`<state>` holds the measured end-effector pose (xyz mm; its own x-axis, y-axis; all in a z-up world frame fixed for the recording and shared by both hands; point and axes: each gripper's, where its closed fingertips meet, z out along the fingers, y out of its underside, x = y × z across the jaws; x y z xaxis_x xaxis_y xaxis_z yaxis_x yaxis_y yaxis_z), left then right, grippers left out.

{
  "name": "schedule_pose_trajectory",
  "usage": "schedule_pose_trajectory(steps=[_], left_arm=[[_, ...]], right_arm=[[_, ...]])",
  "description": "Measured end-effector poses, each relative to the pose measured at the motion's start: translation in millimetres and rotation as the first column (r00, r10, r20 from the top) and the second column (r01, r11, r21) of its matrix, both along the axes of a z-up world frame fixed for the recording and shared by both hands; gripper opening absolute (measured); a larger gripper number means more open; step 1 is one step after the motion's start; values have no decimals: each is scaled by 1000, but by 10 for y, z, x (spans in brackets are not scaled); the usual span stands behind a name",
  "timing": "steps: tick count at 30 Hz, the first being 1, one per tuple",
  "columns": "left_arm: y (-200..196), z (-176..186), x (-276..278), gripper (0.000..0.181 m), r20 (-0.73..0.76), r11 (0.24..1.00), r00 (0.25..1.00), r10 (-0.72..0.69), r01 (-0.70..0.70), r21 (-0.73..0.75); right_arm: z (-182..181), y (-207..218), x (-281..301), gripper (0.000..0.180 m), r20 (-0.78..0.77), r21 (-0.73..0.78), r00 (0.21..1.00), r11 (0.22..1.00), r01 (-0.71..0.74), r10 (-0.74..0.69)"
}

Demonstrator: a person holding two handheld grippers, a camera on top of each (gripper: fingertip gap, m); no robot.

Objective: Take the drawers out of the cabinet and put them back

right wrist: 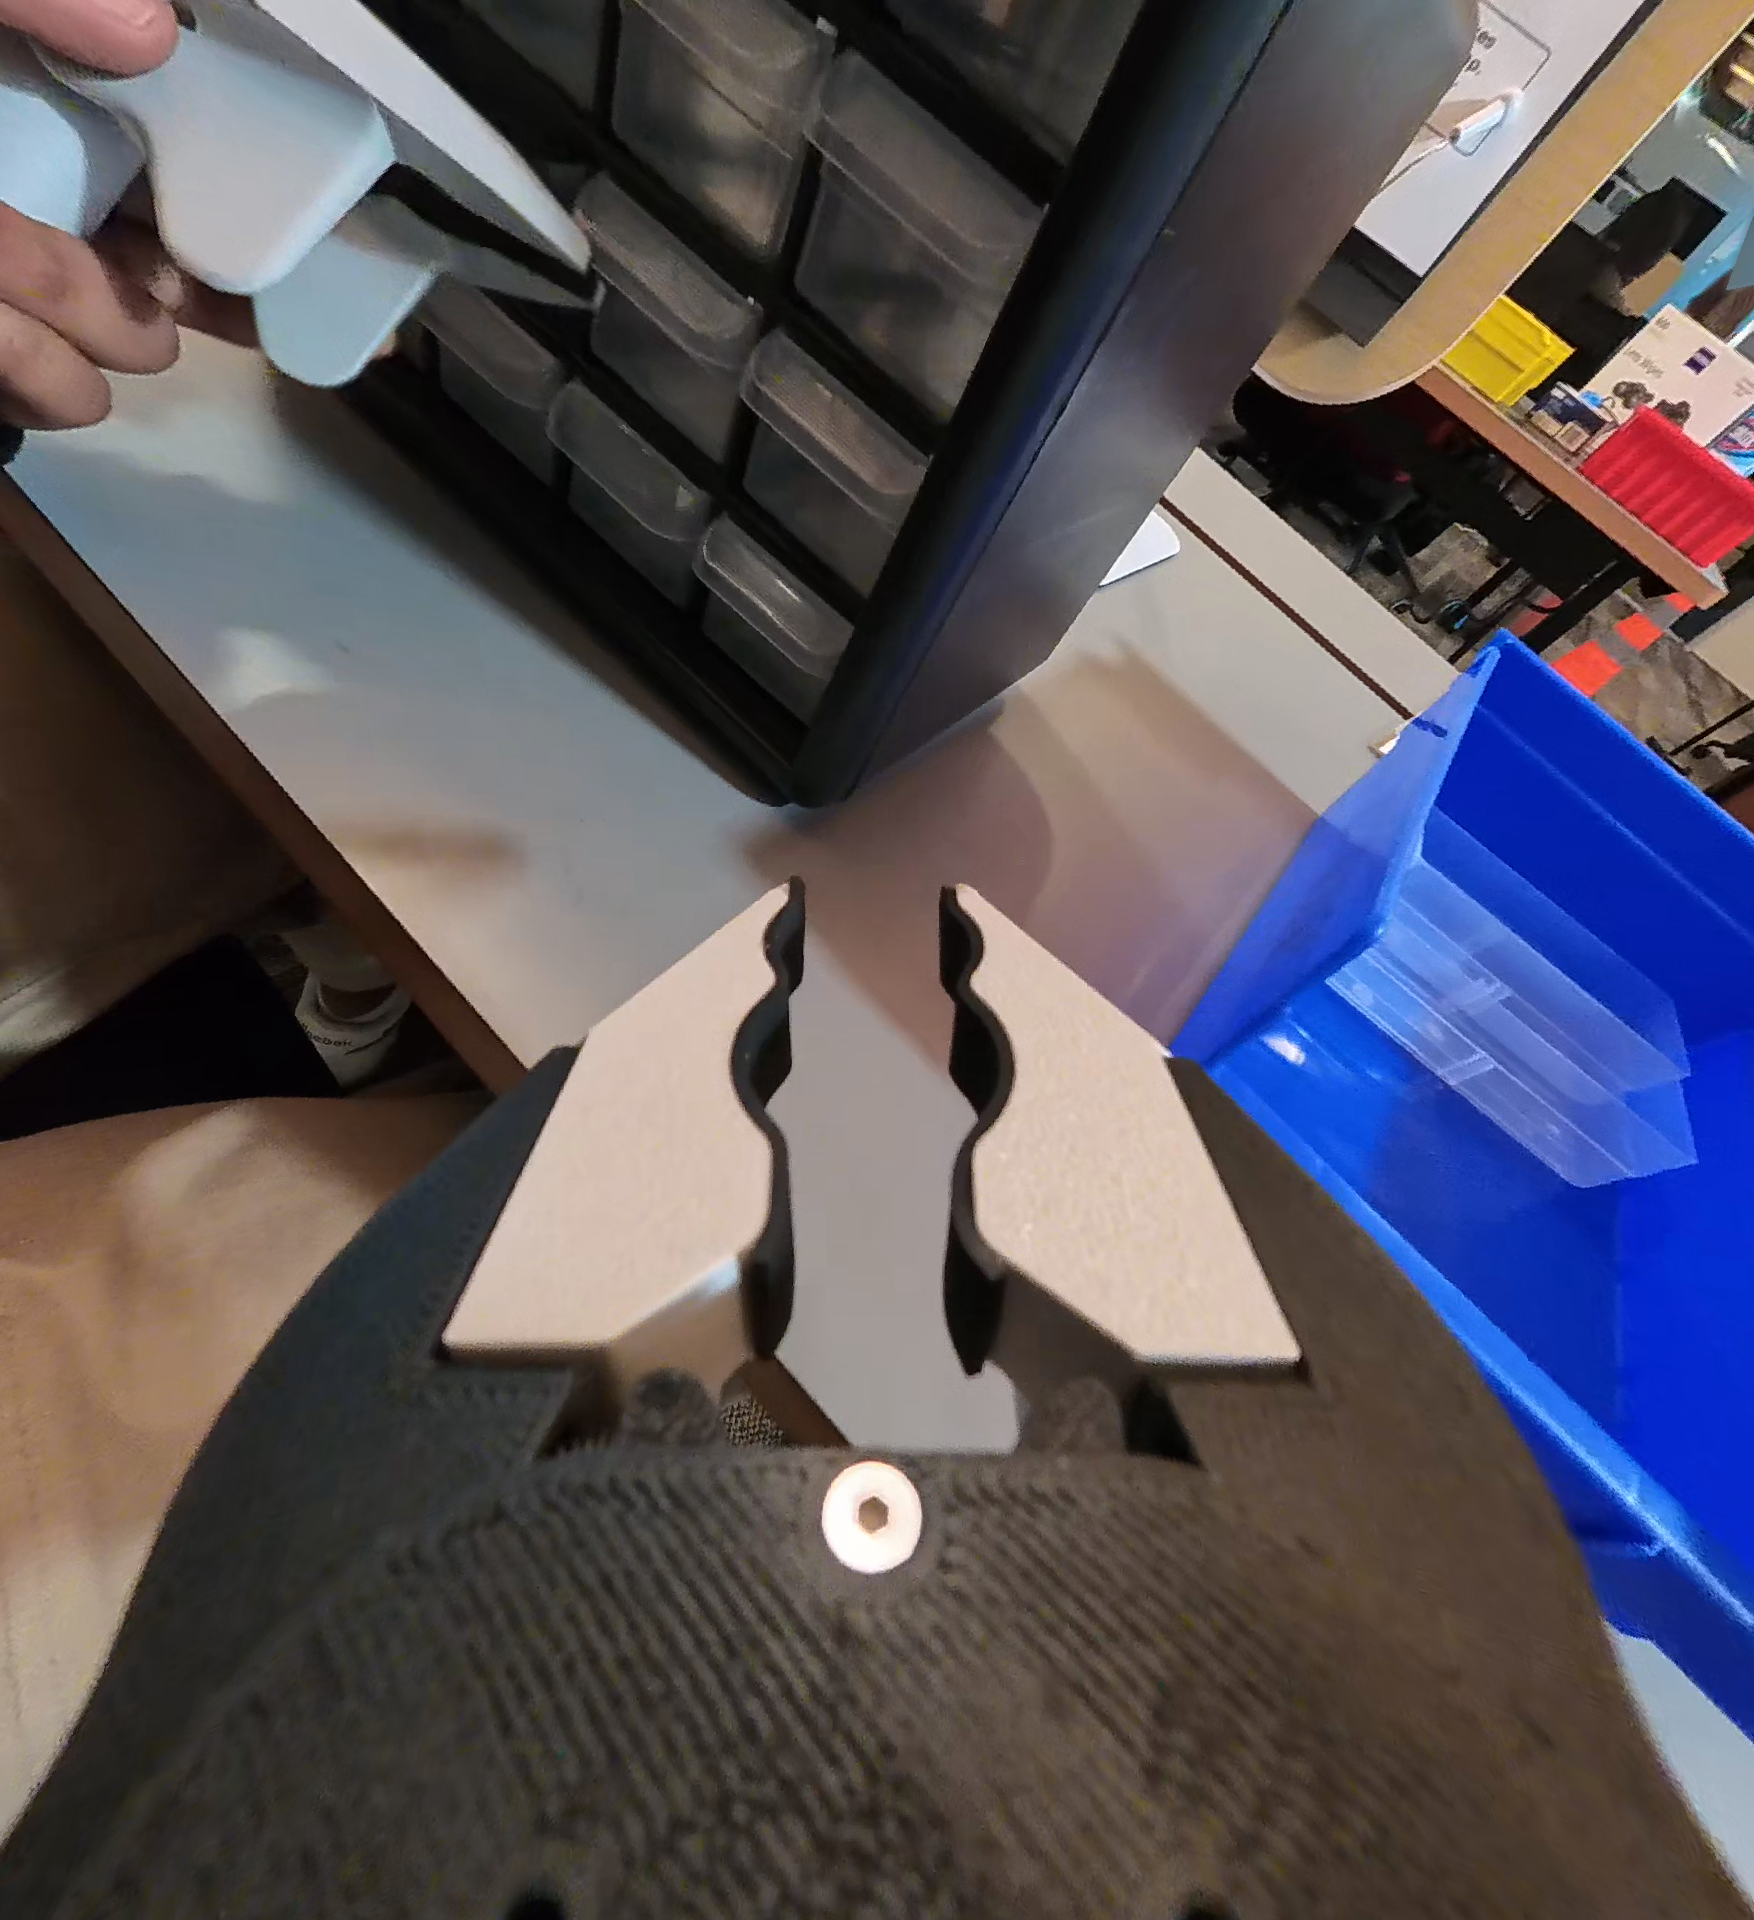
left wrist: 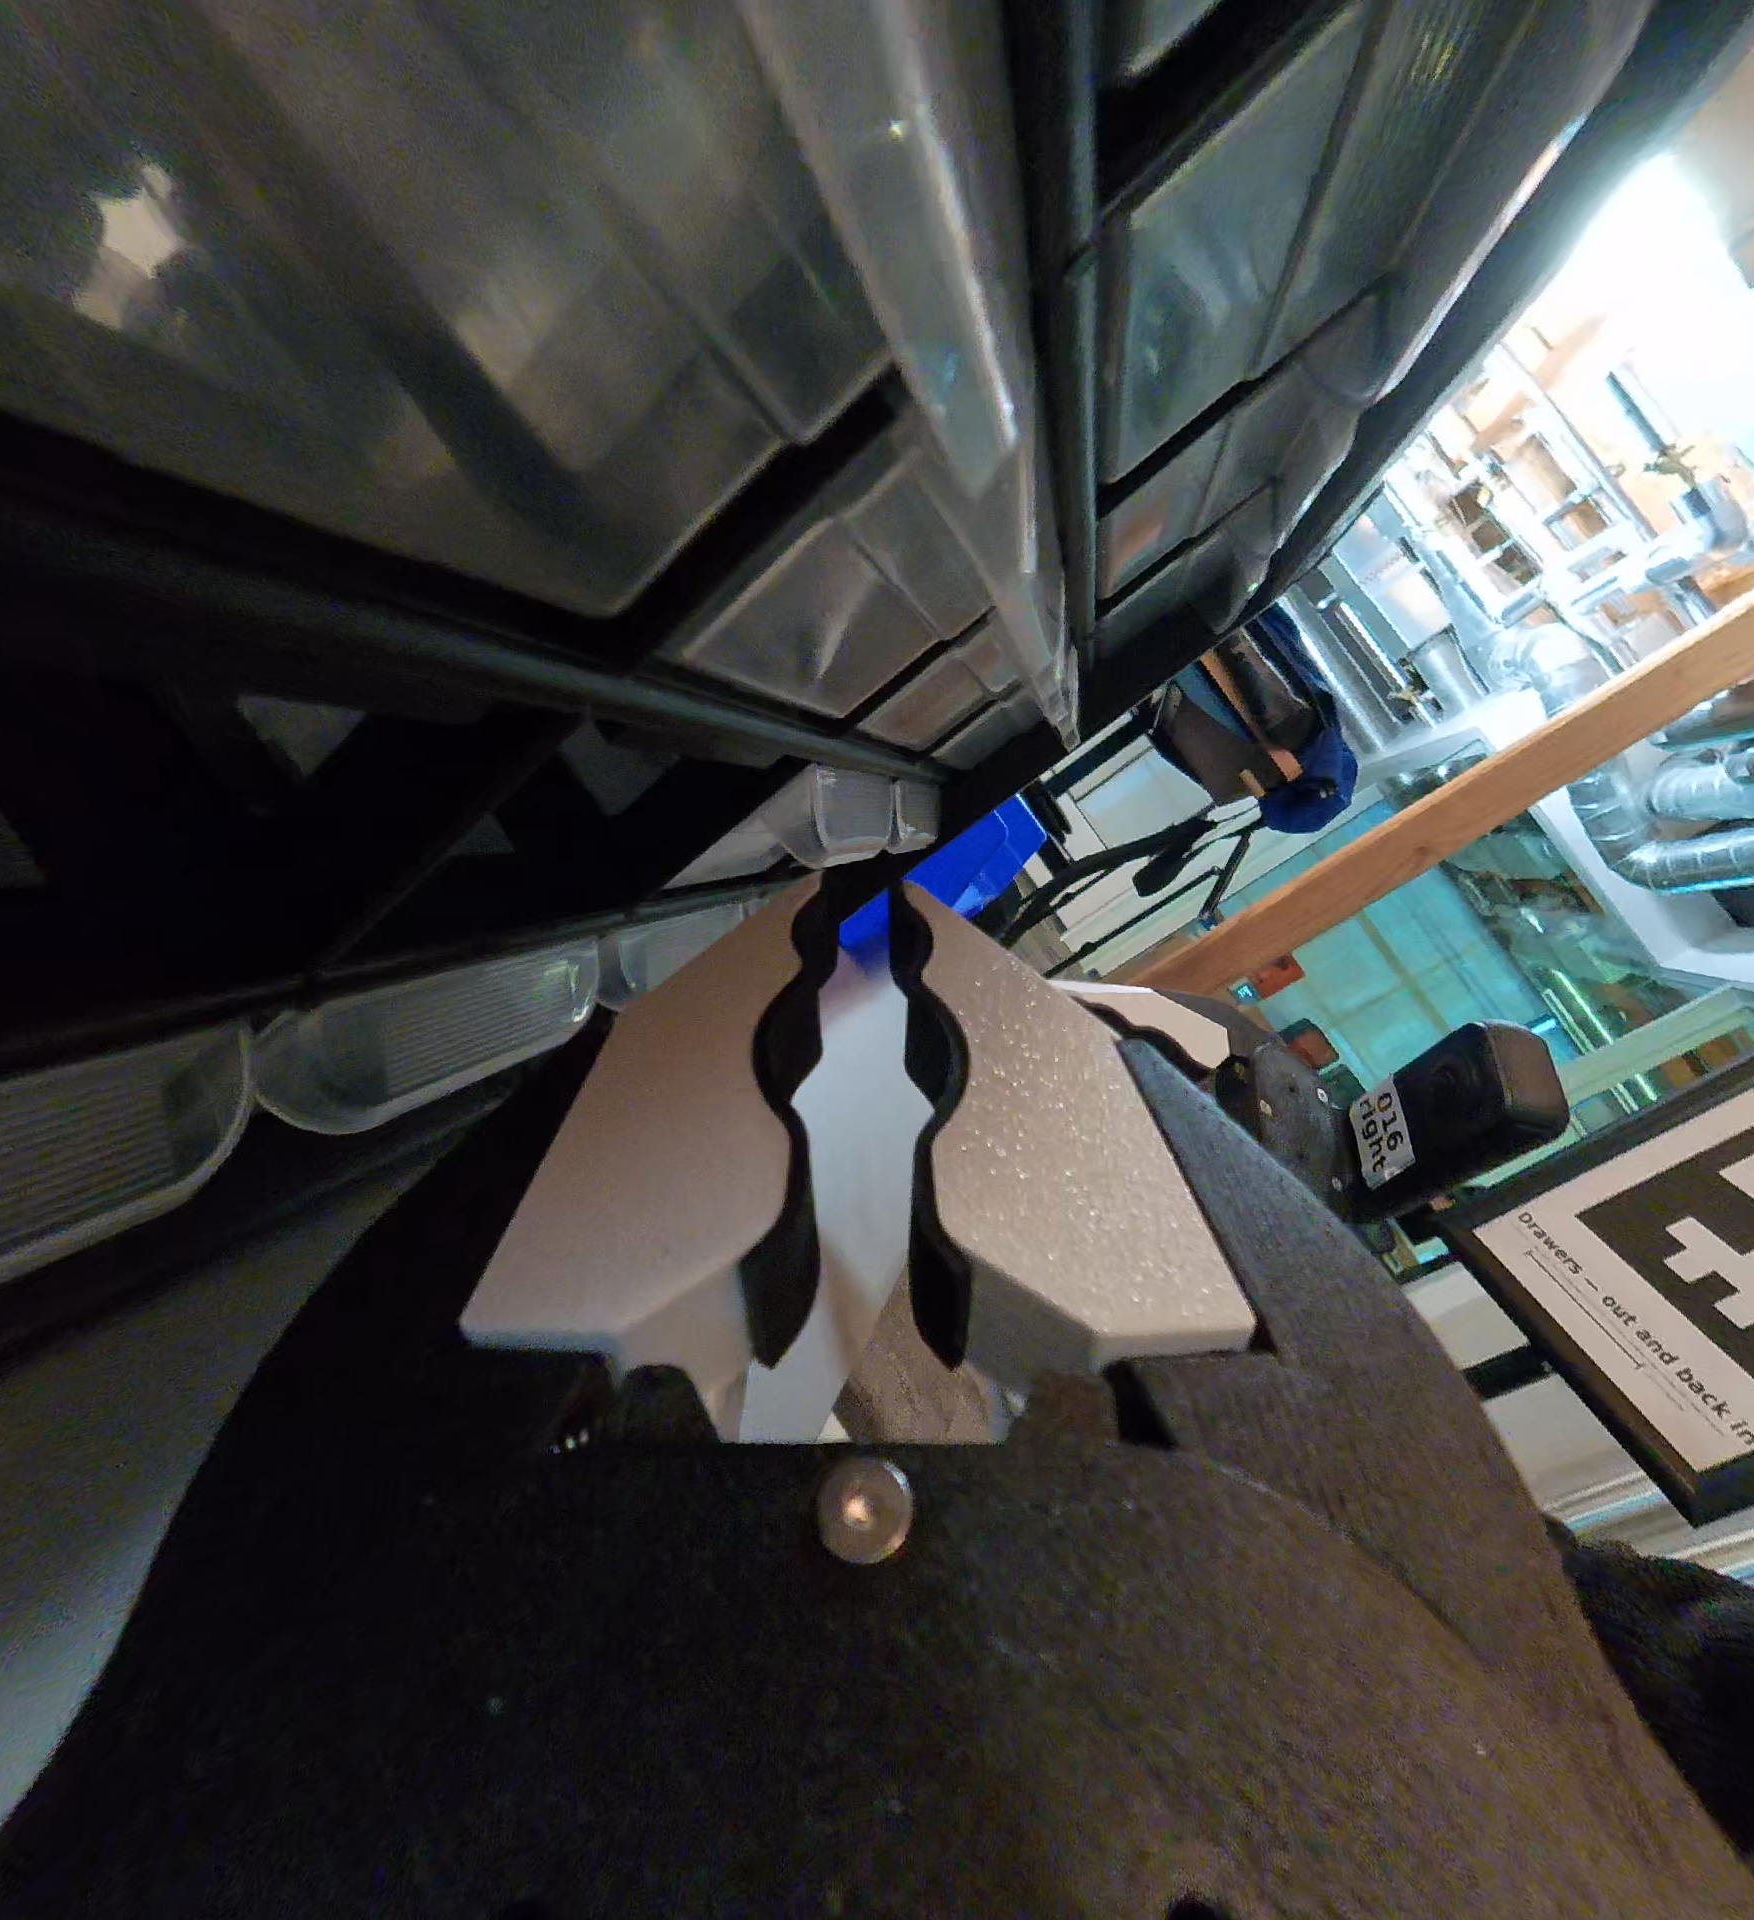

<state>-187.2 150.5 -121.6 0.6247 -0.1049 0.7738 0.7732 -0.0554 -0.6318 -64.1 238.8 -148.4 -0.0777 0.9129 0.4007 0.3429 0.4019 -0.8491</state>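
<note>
Close against the front of the black cabinet (left wrist: 1081, 436), the left hand-held gripper (left wrist: 865, 883) has its grey fingers nearly together, with only a narrow gap at the tips, which sit just below the ribbed pull of a clear drawer (left wrist: 852, 816). Whether the tips actually pinch that pull cannot be told. Rows of clear drawers fill the cabinet above and to the left. To the right, farther off, lies a framed card (left wrist: 1683, 1320) with a black-and-white square marker and a printed line, and beside it a small black camera (left wrist: 1465, 1112) bearing a white sticker with writing.

In the right wrist view the right hand-held gripper (right wrist: 871, 904) hovers over the grey tabletop (right wrist: 416, 665) with its fingers parted and nothing between them. The cabinet stands on the tabletop beyond it, its drawer fronts facing left. At far left a person's hand (right wrist: 11, 281) holds the left hand-held gripper at the cabinet's front. Right of the right hand-held gripper sits a blue bin (right wrist: 1475, 1299) with a clear drawer (right wrist: 1517, 1049) lying inside it. A yellow bin (right wrist: 1507, 348) and a red bin (right wrist: 1673, 483) rest on a far table.
</note>
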Motion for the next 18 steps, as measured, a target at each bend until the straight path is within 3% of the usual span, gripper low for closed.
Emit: schedule_pose_trajectory(steps=[14, 18], left_arm=[[1, -29, -31, 7, -37, 998, 999, 26, -28, -51], [2, -20, -35, 6, 28, 999, 999, 28, -27, -37]], right_arm=[[-7, -14, -7, 25, 2, 10, 1000, 1000, -8, 8], [-11, -16, -3, 25, 3, 12, 1000, 1000, -8, 8]])
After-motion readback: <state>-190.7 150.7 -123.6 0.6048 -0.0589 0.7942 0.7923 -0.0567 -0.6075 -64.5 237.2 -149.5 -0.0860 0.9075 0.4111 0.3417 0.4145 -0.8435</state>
